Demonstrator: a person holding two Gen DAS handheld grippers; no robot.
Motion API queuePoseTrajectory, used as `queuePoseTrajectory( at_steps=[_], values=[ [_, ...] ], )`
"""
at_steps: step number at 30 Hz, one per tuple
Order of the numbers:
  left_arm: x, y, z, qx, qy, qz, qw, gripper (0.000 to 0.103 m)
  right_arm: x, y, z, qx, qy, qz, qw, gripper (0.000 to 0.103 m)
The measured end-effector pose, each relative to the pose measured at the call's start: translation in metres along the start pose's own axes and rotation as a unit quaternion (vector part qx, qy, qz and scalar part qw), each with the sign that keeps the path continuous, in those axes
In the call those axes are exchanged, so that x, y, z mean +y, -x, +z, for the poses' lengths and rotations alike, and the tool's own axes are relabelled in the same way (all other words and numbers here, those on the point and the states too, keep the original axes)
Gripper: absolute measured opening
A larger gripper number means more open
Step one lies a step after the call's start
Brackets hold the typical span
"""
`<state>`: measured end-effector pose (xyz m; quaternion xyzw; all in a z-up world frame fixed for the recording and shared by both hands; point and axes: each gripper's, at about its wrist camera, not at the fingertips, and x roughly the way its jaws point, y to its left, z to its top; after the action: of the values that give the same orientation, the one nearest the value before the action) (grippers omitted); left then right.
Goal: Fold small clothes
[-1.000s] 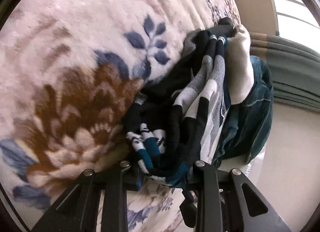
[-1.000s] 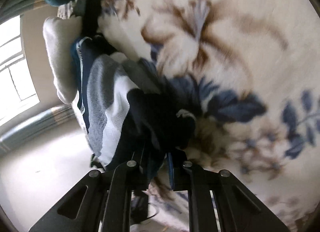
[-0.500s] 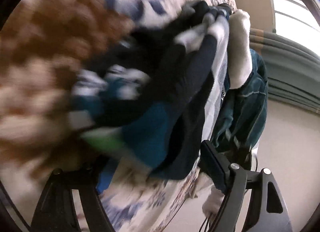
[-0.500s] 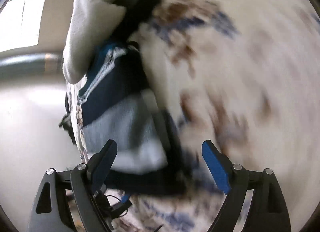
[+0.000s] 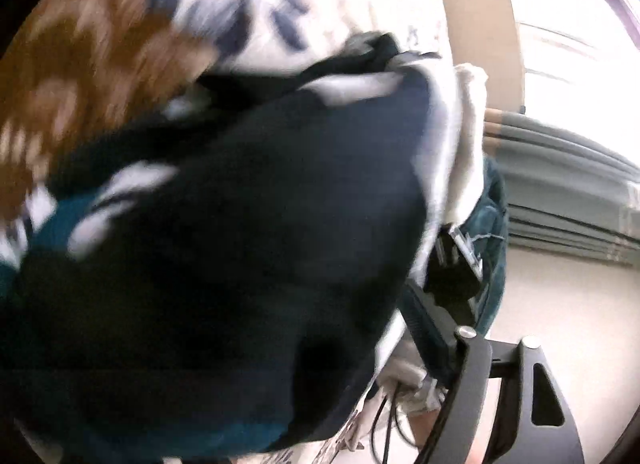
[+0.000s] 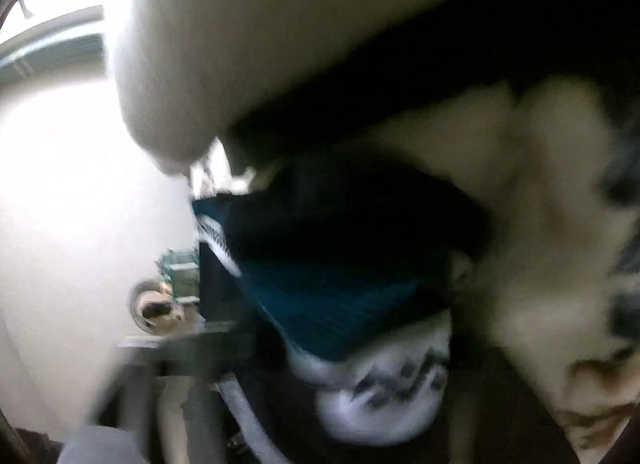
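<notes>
A dark navy garment with teal and white patches (image 5: 240, 244) fills most of the blurred left wrist view, lying on the floral blanket (image 5: 100, 63). Only the right finger (image 5: 468, 380) of my left gripper shows, far to the side; the garment hides the left one. A white cloth (image 5: 468, 143) and a teal garment (image 5: 494, 248) lie behind. In the very blurred right wrist view the same dark and teal garment (image 6: 332, 276) with a white patterned cuff (image 6: 380, 392) is close to the lens, under a white cloth (image 6: 260, 43). My right gripper's fingers do not show.
Grey curtains (image 5: 560, 183) and a bright window (image 5: 580, 43) are at the right of the left wrist view. A pale floor (image 6: 60, 223) with small items (image 6: 168, 292) lies beside the bed in the right wrist view.
Both grippers were shut on the dark garment a second ago, then opened wide and let go. Both cameras have since moved in close to the pile, with heavy blur.
</notes>
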<state>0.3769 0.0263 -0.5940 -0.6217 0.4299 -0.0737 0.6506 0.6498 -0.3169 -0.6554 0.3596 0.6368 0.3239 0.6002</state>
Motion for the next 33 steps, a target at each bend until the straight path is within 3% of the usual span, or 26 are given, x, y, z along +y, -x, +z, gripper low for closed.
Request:
queuePoseTrajectory(
  at_steps=[3,6,10,12,14,15,17,18,19,21,22,24,26,29,33],
  values=[
    [-0.016,0.012,0.022,0.012,-0.028,0.006,0.9995,0.050,0.002,0.015,-0.017,-0.041,-0.026,0.001,0.999,0.023],
    [-0.039,0.024,0.052,0.053,-0.061,0.000,0.9967,0.050,0.005,0.045,-0.052,-0.086,-0.055,0.000,0.995,0.020],
    [-0.070,0.030,0.083,0.138,-0.120,0.016,0.9830,0.051,0.004,0.085,-0.144,-0.140,-0.125,0.000,0.982,0.020],
    [-0.086,0.023,0.090,0.183,-0.158,0.055,0.9688,0.051,0.002,0.094,-0.198,-0.158,-0.168,0.003,0.973,0.020],
    [-0.085,0.016,0.086,0.227,-0.209,0.107,0.9453,0.053,0.010,0.091,-0.266,-0.174,-0.204,-0.007,0.963,0.020],
    [-0.082,0.012,0.082,0.240,-0.236,0.152,0.9293,0.053,0.010,0.089,-0.287,-0.177,-0.219,-0.015,0.959,0.020],
    [-0.076,0.008,0.076,0.262,-0.256,0.205,0.9078,0.053,-0.004,0.075,-0.319,-0.163,-0.271,-0.016,0.949,0.033],
    [-0.074,0.013,0.070,0.259,-0.265,0.227,0.9005,0.054,-0.013,0.070,-0.327,-0.148,-0.287,-0.025,0.946,0.036],
    [-0.076,0.023,0.063,0.246,-0.274,0.234,0.8997,0.057,-0.022,0.066,-0.335,-0.131,-0.301,-0.044,0.944,0.044],
    [-0.084,0.049,0.045,0.205,-0.305,0.269,0.8904,0.087,-0.025,0.072,-0.349,-0.129,-0.294,-0.064,0.945,0.053],
    [-0.088,0.066,0.033,0.182,-0.323,0.289,0.8825,0.091,-0.023,0.080,-0.353,-0.131,-0.280,-0.082,0.948,0.061],
    [-0.097,0.092,0.017,0.138,-0.349,0.330,0.8663,0.094,-0.018,0.101,-0.360,-0.133,-0.250,-0.120,0.952,0.071],
    [-0.095,0.119,0.000,0.102,-0.357,0.374,0.8499,0.097,-0.011,0.125,-0.365,-0.138,-0.220,-0.171,0.950,0.072],
    [-0.060,0.147,-0.005,0.065,-0.333,0.435,0.8343,0.099,-0.001,0.151,-0.355,-0.147,-0.183,-0.201,0.951,0.072],
    [0.021,0.146,-0.019,0.083,-0.275,0.499,0.8179,0.099,0.018,0.144,-0.293,-0.138,-0.139,-0.191,0.962,0.072]
  ],
)
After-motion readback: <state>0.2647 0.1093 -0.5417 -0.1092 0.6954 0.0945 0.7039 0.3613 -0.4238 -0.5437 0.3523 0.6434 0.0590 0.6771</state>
